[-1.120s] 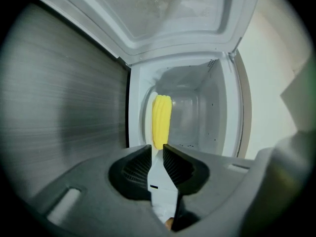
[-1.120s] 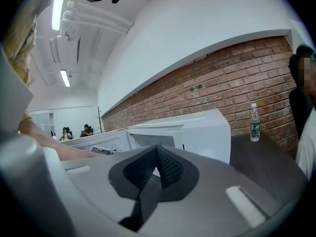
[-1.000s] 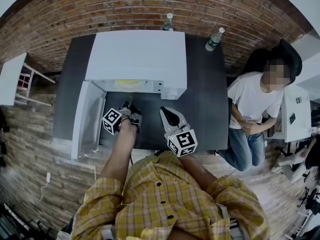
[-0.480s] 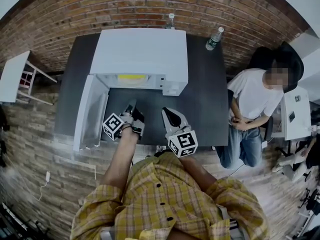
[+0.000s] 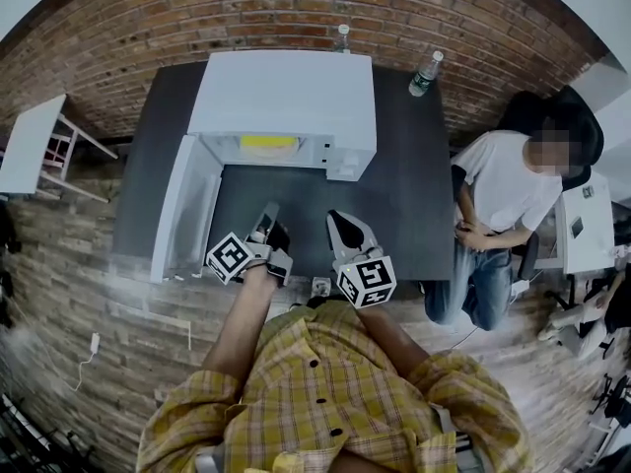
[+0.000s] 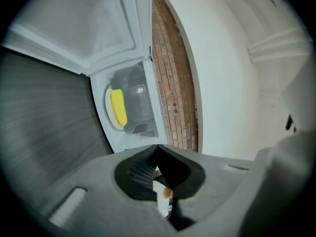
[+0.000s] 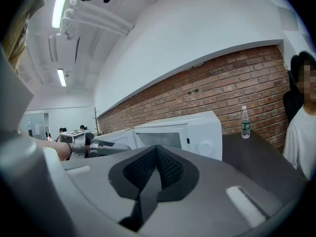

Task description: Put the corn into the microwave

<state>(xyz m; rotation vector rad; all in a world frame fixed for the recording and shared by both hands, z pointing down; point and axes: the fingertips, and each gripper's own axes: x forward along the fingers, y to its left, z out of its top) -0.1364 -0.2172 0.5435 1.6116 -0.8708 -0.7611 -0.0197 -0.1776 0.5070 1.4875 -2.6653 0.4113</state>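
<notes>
The corn (image 6: pixel 117 107) sits inside the open microwave (image 5: pixel 286 97), dead ahead of the left claw (image 5: pixel 266 217). That one and the right claw (image 5: pixel 341 227) are both pinched shut, empty.

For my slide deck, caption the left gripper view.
Shut left gripper faces the open microwave, with yellow corn lying on the plate inside.

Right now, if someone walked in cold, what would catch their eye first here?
The white microwave stands on the dark table by the brick wall, its door swung open to the left, and the yellow corn lies on a plate inside. In front of it, the left gripper and the right gripper are both shut and empty. A person in a white shirt sits past the table's right edge.
</notes>
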